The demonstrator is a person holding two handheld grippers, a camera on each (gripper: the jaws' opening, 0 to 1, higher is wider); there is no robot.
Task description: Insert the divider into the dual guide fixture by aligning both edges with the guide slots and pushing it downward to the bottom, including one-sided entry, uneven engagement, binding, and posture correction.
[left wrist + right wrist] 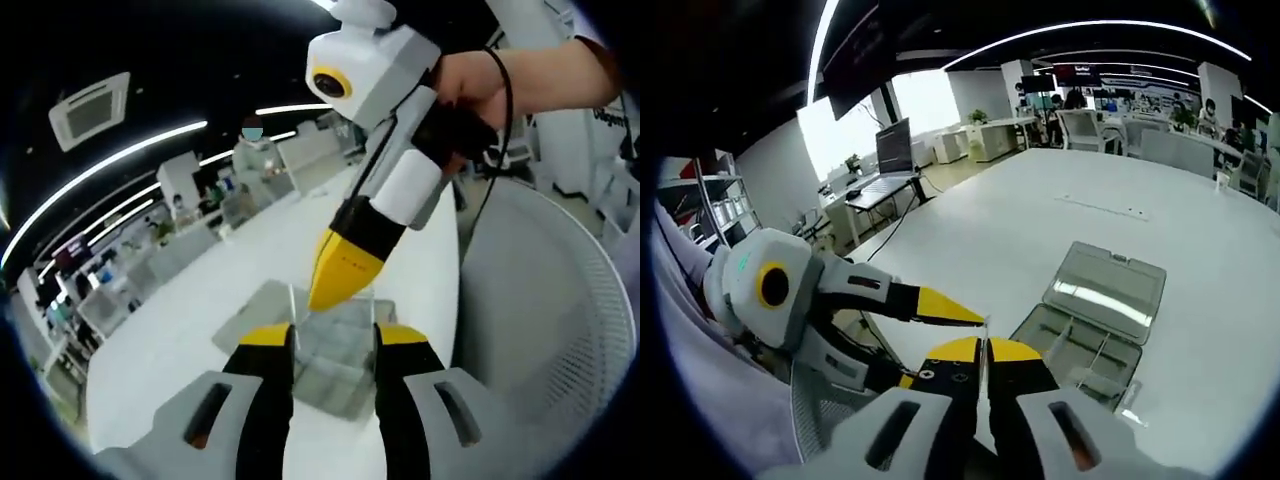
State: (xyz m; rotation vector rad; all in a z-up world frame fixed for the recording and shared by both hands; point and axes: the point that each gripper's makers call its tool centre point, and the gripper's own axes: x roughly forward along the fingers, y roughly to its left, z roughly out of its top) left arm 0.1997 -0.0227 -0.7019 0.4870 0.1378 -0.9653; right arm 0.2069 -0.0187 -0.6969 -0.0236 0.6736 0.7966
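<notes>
Two claws work over a clear plastic box [1095, 325] that lies open on the white counter [1060, 215], its hinged lid [1108, 283] folded back flat on the far side in the right claw's view. In that same view the right claw [983, 352] has its yellow-tipped jaws pressed almost together on a thin clear divider [981, 362], seen edge-on as a pale sliver between them; it sits just beside the near edge of the box tray. The left claw [980, 321] comes in from the left, its yellow tips meeting at a point just above the right claw's tips; whether it pinches the divider's upper edge cannot be told. In the left gripper view, the left claw [333, 335] stands with its jaws set apart, the box [330, 355] seen through the gap. The right claw [322, 302] reaches down from above, held by a hand [475, 85], its pointed tip between the left jaws and over the box. A white mesh chair back [545, 330] stands right of the counter [180, 340].
</notes>
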